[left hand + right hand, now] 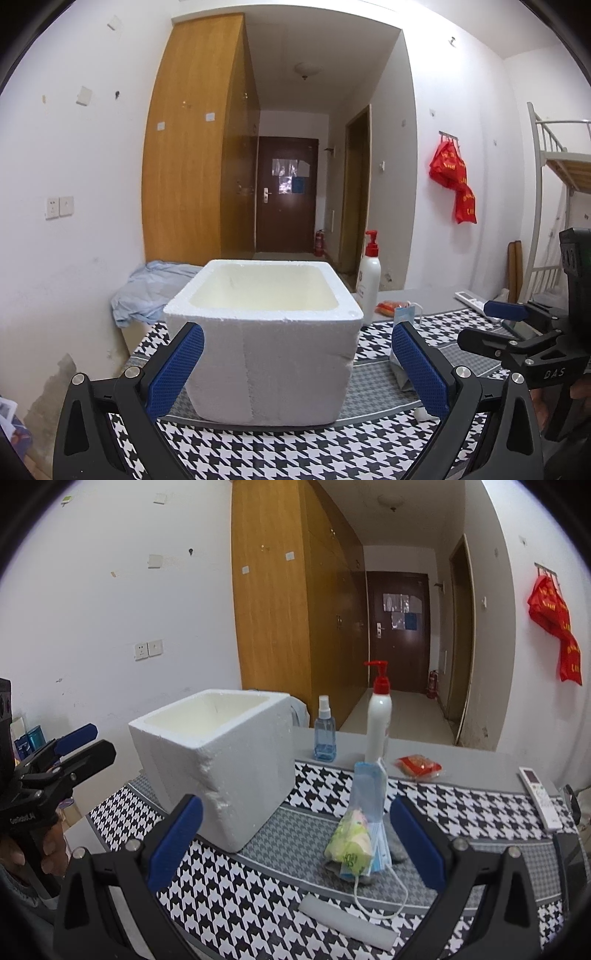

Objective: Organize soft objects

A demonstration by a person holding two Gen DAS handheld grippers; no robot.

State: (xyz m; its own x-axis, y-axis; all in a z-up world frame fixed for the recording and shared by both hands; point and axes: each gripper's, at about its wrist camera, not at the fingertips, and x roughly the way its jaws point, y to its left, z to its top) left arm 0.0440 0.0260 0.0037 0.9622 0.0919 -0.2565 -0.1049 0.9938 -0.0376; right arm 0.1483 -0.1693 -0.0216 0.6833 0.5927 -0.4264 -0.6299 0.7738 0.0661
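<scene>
A white foam box (264, 332) stands open-topped on the houndstooth mat; it also shows in the right wrist view (221, 760). My left gripper (295, 369) is open, its blue pads either side of the box front, apart from it. My right gripper (295, 843) is open and empty. Between its fingers lies a pile of soft things: a blue face mask pack (369, 794), a green-yellow packet (349, 840) and a grey cloth (397, 849). A white foam strip (345, 925) lies nearer. The right gripper shows in the left wrist view (506, 319).
A white pump bottle (376, 723), a blue spray bottle (325, 731), a red packet (419, 766) and a remote (541, 797) stand on the grey table (461, 760). A blue cloth (147, 291) lies behind the box by the wall.
</scene>
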